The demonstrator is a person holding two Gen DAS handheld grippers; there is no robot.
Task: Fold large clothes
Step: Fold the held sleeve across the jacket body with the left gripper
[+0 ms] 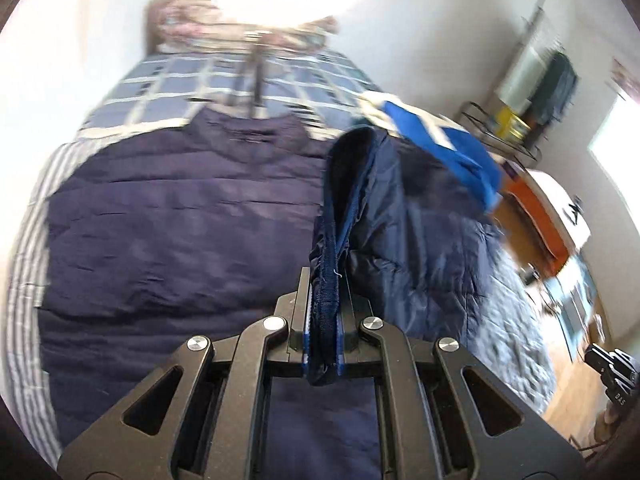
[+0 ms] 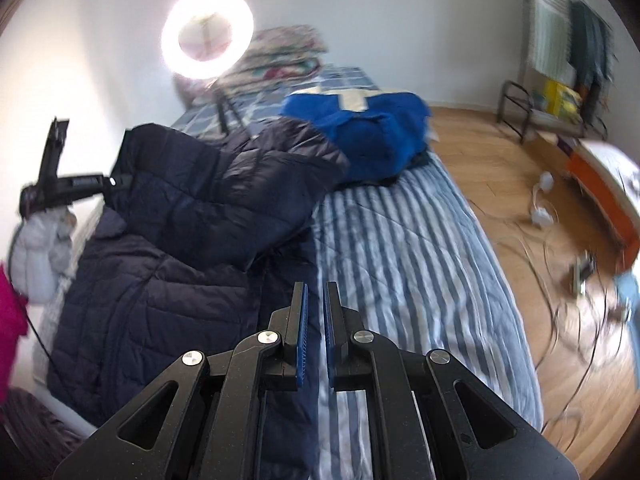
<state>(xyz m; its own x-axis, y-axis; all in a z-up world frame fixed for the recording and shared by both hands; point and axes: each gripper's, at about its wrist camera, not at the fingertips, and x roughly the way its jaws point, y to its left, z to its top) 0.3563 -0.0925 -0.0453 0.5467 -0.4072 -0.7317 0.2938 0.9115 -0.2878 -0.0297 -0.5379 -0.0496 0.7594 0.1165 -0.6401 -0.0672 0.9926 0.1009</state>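
A navy puffer jacket lies spread over the bed. My left gripper is shut on its zipper edge, and that front panel hangs lifted and folded over the body. In the right wrist view the same jacket covers the bed's left side. There the left gripper holds the raised panel up at the far left. My right gripper hovers over the jacket's right border beside the striped cover, its jaws nearly together with nothing between them.
A folded bright blue garment sits further up the bed. A ring light on a stand glares at the head end. Cables, an orange box and a rack stand on the wooden floor to the right.
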